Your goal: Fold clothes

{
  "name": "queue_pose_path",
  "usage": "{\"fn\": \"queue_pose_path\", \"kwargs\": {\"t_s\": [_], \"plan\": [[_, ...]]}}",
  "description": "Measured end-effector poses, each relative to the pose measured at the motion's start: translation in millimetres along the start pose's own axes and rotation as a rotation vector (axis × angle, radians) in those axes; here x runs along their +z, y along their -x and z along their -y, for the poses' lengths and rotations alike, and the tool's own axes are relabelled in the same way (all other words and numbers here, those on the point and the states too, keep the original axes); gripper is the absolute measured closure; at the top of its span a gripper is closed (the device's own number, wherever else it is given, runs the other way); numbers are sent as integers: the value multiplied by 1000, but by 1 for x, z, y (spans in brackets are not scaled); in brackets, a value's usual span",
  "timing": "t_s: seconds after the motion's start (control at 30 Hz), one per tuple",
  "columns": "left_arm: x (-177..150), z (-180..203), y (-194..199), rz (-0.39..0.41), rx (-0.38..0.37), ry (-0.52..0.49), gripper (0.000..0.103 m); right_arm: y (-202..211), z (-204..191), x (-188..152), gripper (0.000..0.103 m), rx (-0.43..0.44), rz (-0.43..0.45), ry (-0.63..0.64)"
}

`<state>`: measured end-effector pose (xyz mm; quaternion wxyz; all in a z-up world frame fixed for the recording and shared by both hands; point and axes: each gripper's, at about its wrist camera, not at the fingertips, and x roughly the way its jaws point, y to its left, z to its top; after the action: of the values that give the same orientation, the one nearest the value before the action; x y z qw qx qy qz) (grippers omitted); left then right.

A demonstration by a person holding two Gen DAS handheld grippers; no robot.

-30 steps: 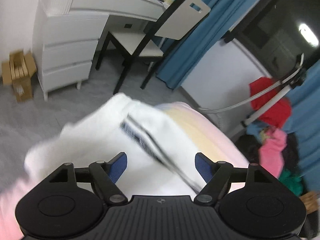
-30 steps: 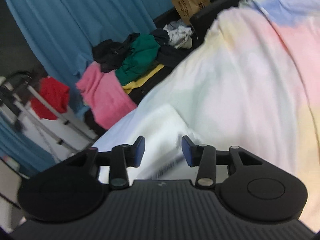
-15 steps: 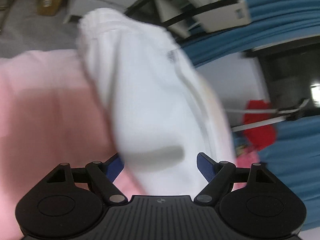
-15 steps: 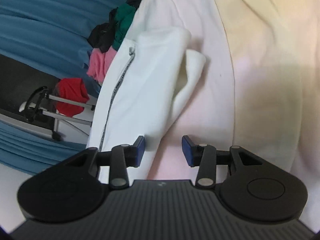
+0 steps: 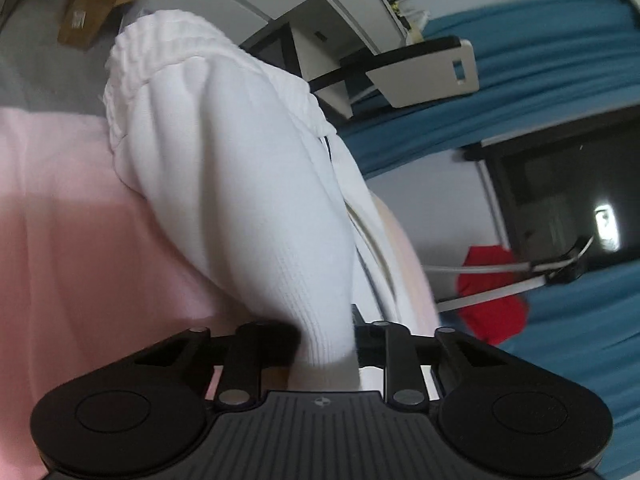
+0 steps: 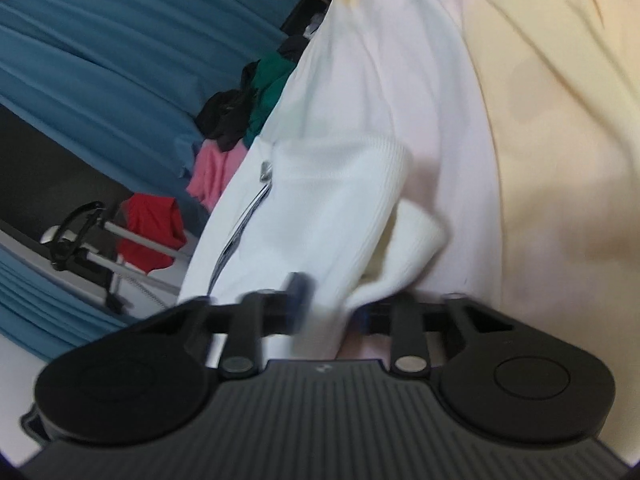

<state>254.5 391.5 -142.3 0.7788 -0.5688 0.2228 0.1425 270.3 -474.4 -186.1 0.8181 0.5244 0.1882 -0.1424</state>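
Note:
A white ribbed zip-up garment [image 5: 248, 184] lies on a pastel pink and yellow bedsheet [image 5: 72, 248]. My left gripper [image 5: 326, 338] is shut on a fold of the garment's fabric, which rises between the jaws. In the right wrist view the same white garment [image 6: 332, 200] shows with its zipper [image 6: 248, 216] on the left. My right gripper [image 6: 332, 304] is shut on a fold of it near its lower edge. The fingertips of both grippers are hidden by cloth.
A white desk [image 5: 256, 4] and a chair [image 5: 424, 68] stand beyond the bed. Blue curtains [image 6: 100, 52], a drying rack with a red cloth [image 6: 152, 236] and a pile of pink, green and black clothes [image 6: 248, 120] lie beside the bed. A cardboard box [image 5: 92, 4] sits on the floor.
Both grippers have come down onto the white garment and closed on it. Half a second ago both were open above it.

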Motion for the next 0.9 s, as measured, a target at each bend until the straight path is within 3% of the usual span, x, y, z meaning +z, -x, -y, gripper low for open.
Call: {"fn": "queue_pose_path", "kwargs": {"t_s": [0.17, 0.3, 0.47, 0.67, 0.9], "plan": [[11, -3, 25, 7, -26, -31, 92, 26, -9, 3, 91, 11, 35, 37], [14, -2, 44, 5, -23, -36, 95, 54, -13, 3, 91, 9, 43, 57], [15, -4, 84, -20, -19, -51, 95, 94, 4, -1, 92, -2, 42, -42], [5, -13, 133, -78, 35, -17, 95, 149, 31, 1, 92, -19, 37, -106], [2, -41, 136, -162, 119, 58, 93, 176, 75, -3, 92, -54, 18, -171]]}}
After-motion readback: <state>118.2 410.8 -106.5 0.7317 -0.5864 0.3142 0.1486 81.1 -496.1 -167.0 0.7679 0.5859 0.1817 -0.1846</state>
